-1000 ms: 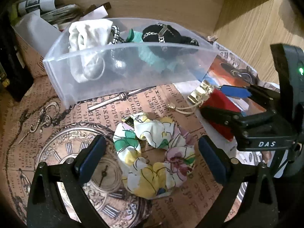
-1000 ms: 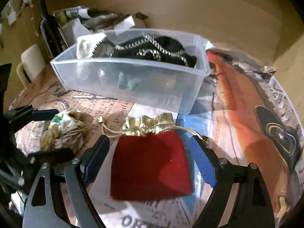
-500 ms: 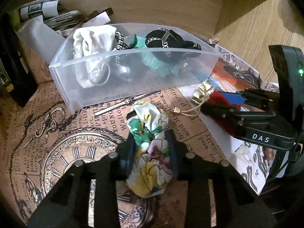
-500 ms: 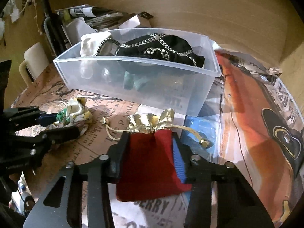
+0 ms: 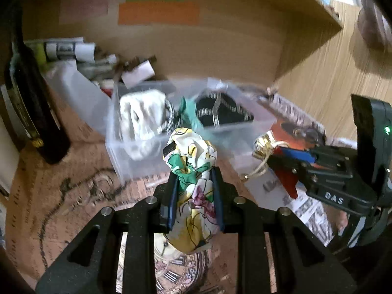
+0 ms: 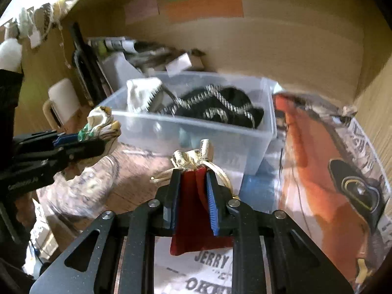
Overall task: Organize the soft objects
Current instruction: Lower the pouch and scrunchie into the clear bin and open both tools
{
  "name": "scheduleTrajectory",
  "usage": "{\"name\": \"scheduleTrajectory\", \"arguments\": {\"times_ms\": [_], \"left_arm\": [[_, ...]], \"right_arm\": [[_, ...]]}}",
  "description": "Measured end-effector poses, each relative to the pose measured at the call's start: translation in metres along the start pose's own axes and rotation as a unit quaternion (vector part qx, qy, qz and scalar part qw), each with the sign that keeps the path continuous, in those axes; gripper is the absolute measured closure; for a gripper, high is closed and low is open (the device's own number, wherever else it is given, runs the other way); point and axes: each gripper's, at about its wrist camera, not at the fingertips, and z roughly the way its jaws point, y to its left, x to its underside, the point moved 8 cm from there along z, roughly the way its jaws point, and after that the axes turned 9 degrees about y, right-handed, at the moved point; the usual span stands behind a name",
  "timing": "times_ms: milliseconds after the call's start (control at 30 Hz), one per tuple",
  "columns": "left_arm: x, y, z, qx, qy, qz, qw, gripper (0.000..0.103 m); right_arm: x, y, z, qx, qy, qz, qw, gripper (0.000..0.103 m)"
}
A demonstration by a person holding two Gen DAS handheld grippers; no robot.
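My left gripper is shut on a floral scrunchie and holds it off the table, in front of the clear plastic bin. My right gripper is shut on a red velvet pouch with a gold top and cord, raised just in front of the bin. The bin holds a white cloth, a black chain-trimmed item and a teal piece. The right gripper with the pouch shows in the left wrist view; the left gripper with the scrunchie shows in the right wrist view.
A dark bottle stands at the left. Rolled papers and clutter lie behind the bin against the wooden back wall. A white mug stands at the left. Printed paper covers the table. A wooden side wall stands at the right.
Both grippers closed, the left on the scrunchie and the right on the pouch, then lifted them off the table toward the bin.
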Motion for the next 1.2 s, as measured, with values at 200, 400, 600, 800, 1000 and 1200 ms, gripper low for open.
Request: {"name": "scheduleTrajectory", "arguments": {"times_ms": [200, 400, 600, 800, 1000, 1200], "left_arm": [[-0.026, 0.004, -0.016, -0.006, -0.034, -0.004, 0.9994, 0.078], [-0.053, 0.015, -0.024, -0.014, -0.06, -0.016, 0.998, 0.078], [-0.067, 0.027, -0.02, -0.026, -0.066, -0.021, 0.9972, 0.078], [-0.076, 0.036, -0.002, -0.032, -0.053, -0.021, 0.9978, 0.078], [-0.076, 0.045, 0.027, -0.035, -0.025, -0.023, 0.9988, 0.078], [-0.076, 0.055, 0.059, -0.044, 0.0, -0.016, 0.9989, 0.075]], "right_arm": [[-0.025, 0.013, -0.034, -0.009, -0.055, -0.013, 0.998, 0.085], [-0.057, 0.02, -0.053, -0.017, -0.107, -0.014, 0.994, 0.085], [-0.086, 0.025, -0.047, -0.018, -0.13, -0.014, 0.991, 0.085], [-0.102, 0.026, -0.021, -0.024, -0.114, -0.01, 0.993, 0.084], [-0.105, 0.02, 0.013, -0.028, -0.084, -0.003, 0.996, 0.084], [-0.101, 0.012, 0.046, -0.024, -0.049, -0.001, 0.999, 0.081]]}}
